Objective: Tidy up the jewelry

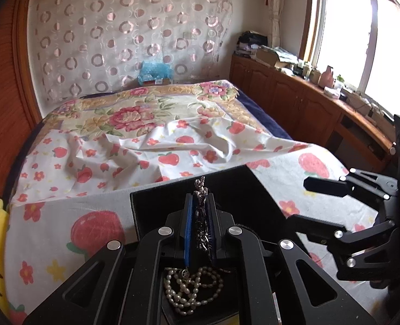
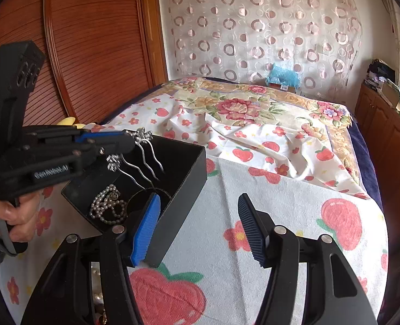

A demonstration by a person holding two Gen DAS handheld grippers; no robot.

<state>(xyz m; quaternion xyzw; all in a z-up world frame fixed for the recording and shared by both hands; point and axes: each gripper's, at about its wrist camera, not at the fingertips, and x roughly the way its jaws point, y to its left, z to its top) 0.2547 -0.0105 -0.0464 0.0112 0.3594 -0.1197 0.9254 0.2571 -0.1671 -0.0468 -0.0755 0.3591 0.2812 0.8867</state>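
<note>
Left tongs are clamping a silver hairpin by its ornate head, prongs hanging over the open black box on the bed. Right tongs are gaping wide, holding nothing, blue pad touching the box's near wall. Pearls are lying in the box. A second hairpin seems to be dangling beside the first; can't confirm. Advice: lowering prongs-first into the box clear of the pearls, releasing only once low, right tongs steadying the box.
</note>
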